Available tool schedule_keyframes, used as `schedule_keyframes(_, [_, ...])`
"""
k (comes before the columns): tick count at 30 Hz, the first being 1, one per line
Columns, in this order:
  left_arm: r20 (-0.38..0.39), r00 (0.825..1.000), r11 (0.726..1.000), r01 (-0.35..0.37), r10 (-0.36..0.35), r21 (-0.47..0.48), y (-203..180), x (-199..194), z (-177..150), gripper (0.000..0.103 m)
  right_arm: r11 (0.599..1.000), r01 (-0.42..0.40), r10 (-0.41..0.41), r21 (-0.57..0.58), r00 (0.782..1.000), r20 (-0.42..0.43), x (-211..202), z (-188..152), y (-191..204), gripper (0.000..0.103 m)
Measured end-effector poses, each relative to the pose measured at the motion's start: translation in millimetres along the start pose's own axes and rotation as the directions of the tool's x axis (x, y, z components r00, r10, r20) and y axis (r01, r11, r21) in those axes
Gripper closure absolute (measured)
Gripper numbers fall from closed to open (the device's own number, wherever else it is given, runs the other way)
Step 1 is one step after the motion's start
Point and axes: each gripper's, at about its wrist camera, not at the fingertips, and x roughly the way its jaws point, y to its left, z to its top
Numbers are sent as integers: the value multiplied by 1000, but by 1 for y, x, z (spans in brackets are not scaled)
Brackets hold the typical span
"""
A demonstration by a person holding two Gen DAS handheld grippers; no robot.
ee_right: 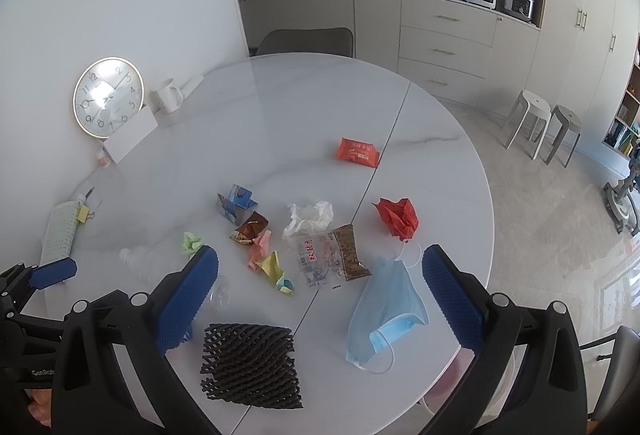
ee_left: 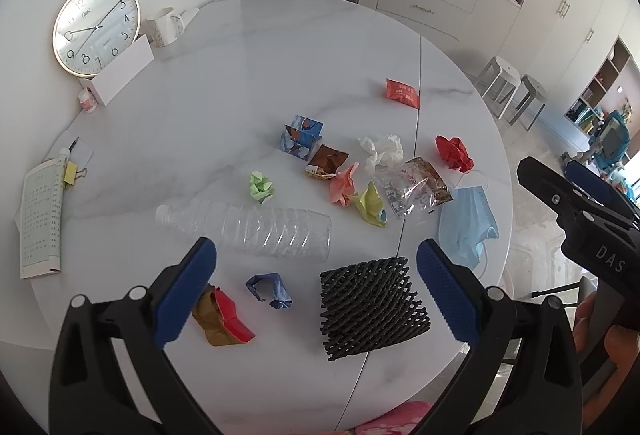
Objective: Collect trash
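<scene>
Nothing looks collected: both grippers, left [ee_left: 316,287] and right [ee_right: 320,295], gape empty above the litter-strewn round white marble table [ee_left: 280,47], black foam net [ee_right: 250,365] nearest.

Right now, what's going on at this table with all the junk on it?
A person holds a gripper in each hand above a round white table strewn with trash. The left gripper and right gripper are both open and empty. Nothing is picked up yet: the plastic bottle, black foam net and blue face mask lie nearest.
</scene>
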Motion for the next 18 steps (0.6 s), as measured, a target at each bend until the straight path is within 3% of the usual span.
schedule_keyframes(18, [-4,1000,1000,0,0,-1,0,1,0,7,1000,-3,3,-8,1000,2,-2,2,0,2])
